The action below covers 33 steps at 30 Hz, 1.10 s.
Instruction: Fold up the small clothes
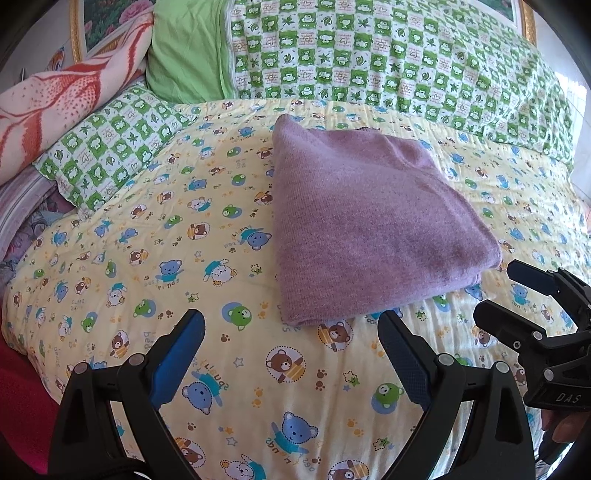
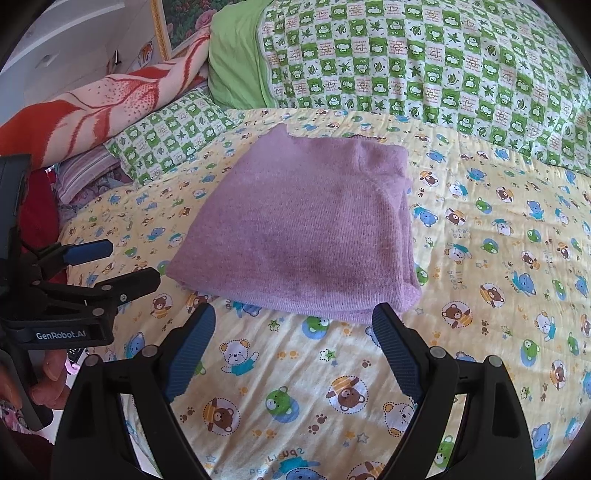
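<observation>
A purple knit garment [image 1: 369, 218] lies folded into a flat rectangle on the yellow bear-print bedsheet [image 1: 147, 258]; it also shows in the right wrist view [image 2: 303, 229]. My left gripper [image 1: 291, 325] is open and empty, just short of the garment's near edge. My right gripper [image 2: 293, 319] is open and empty, also at the near edge. The right gripper shows at the right of the left wrist view [image 1: 506, 288], and the left gripper shows at the left of the right wrist view [image 2: 125, 262]. Neither touches the garment.
A green checkered quilt [image 1: 388, 66] and a green pillow [image 1: 184, 55] lie along the back. A checkered pillow [image 1: 107, 147] and an orange-and-pink blanket [image 1: 55, 103] are piled at the left. A gold-framed picture [image 1: 107, 22] hangs behind.
</observation>
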Motion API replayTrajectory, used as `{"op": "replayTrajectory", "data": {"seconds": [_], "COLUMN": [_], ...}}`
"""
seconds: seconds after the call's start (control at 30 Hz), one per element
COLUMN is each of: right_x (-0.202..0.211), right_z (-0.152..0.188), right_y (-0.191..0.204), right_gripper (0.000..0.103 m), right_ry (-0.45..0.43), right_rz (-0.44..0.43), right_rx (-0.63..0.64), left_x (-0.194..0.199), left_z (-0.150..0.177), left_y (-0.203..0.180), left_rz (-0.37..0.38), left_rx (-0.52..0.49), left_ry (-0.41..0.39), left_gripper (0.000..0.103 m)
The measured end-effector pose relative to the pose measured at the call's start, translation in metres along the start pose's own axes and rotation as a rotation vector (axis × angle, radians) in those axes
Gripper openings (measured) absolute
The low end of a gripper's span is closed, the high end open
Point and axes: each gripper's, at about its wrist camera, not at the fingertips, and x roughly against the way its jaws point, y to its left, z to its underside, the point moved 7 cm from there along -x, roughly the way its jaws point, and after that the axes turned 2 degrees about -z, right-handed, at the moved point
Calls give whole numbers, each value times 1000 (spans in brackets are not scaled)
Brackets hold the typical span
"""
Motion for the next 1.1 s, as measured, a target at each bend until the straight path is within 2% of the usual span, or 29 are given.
{"op": "replayTrajectory", "data": {"seconds": [1.1], "right_x": [2], "right_z": [-10], "right_y": [4], "right_gripper": [87], "right_ry": [-11], "right_rz": [-10], "right_rx": [-36], "left_x": [-2], "left_z": [-3], "left_y": [-2], "left_rz": [5], "left_rx": [4], "left_ry": [20], "left_gripper": [96]}}
